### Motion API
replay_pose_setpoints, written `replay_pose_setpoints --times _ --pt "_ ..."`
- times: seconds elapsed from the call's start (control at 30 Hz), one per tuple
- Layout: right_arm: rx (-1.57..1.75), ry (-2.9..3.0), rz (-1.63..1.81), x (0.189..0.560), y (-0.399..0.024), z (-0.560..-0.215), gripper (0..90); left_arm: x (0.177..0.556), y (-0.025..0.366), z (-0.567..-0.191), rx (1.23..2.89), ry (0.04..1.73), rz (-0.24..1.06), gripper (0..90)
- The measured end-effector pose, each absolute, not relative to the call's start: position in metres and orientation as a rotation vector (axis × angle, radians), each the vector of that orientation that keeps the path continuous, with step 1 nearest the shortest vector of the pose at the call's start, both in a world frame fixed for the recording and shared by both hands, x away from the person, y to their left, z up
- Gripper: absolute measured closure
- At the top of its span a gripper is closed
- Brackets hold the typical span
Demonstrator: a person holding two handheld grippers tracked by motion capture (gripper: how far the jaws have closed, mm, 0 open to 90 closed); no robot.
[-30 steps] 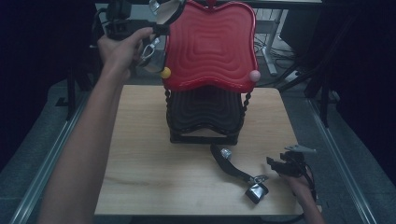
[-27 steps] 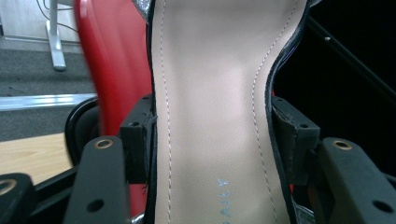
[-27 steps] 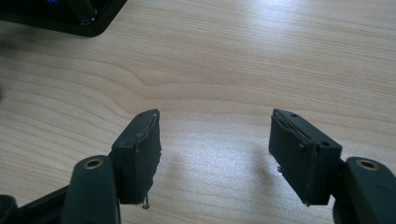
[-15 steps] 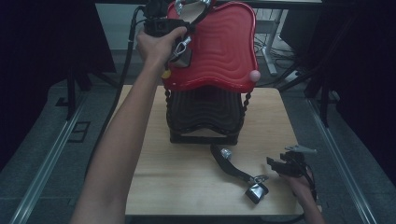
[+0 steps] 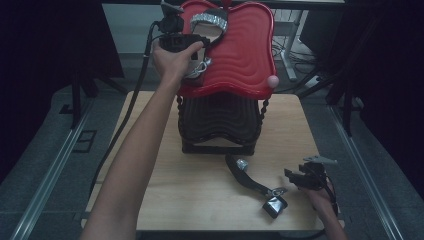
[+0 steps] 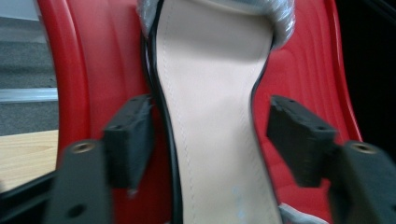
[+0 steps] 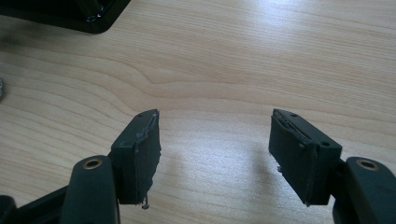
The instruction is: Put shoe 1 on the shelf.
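A high-heeled sandal (image 5: 210, 22) with a beige insole (image 6: 215, 93) and a silver glitter strap lies on the red wavy tray (image 5: 245, 55) that tops a black stand. My left gripper (image 5: 200, 42) reaches over the tray's left rim. Its jaws have just been opening and now stand open around the insole (image 6: 210, 135), with a gap on the right side. A second black sandal (image 5: 250, 180) lies on the wooden table (image 5: 200, 200) at front right. My right gripper (image 5: 294, 176) hovers just right of it, open over bare wood (image 7: 215, 144).
The stand's black lower tier (image 5: 220, 120) sits mid-table under the red tray, and its base corner (image 7: 70, 14) is at the top left of the right gripper view. A pink knob (image 5: 272, 81) sticks out at the tray's right rim. Dark floor and rails surround the table.
My left hand carried the sandal rightward from the tray's left edge and down onto the red tray. The sandal now rests on the tray. The right gripper stayed put.
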State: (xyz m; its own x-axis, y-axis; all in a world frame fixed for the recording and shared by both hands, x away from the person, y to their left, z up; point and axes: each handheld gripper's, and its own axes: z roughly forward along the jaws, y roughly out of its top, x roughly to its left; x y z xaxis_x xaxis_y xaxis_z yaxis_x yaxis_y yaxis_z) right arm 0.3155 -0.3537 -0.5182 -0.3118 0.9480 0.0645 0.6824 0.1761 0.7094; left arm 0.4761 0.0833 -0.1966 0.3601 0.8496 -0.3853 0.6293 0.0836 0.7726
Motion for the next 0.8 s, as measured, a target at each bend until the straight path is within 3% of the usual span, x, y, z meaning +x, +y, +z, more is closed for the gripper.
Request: replay_pose_setpoints --times 0.33,0.5,0.8 --pt "1.537 2.065 0.923 0.315 -0.353 -0.518 33.9 0.464 0.098 -0.185 1.617 1.249 0.272 28.8" --pt "1.541 2.058 0.924 0.316 -0.356 -0.518 34.0 0.452 0.112 -0.182 1.628 1.190 0.279 33.8" --pt "1.532 2.055 0.920 0.315 -0.354 -0.515 34.1 0.415 0.155 -0.181 1.610 1.139 0.303 51.4"
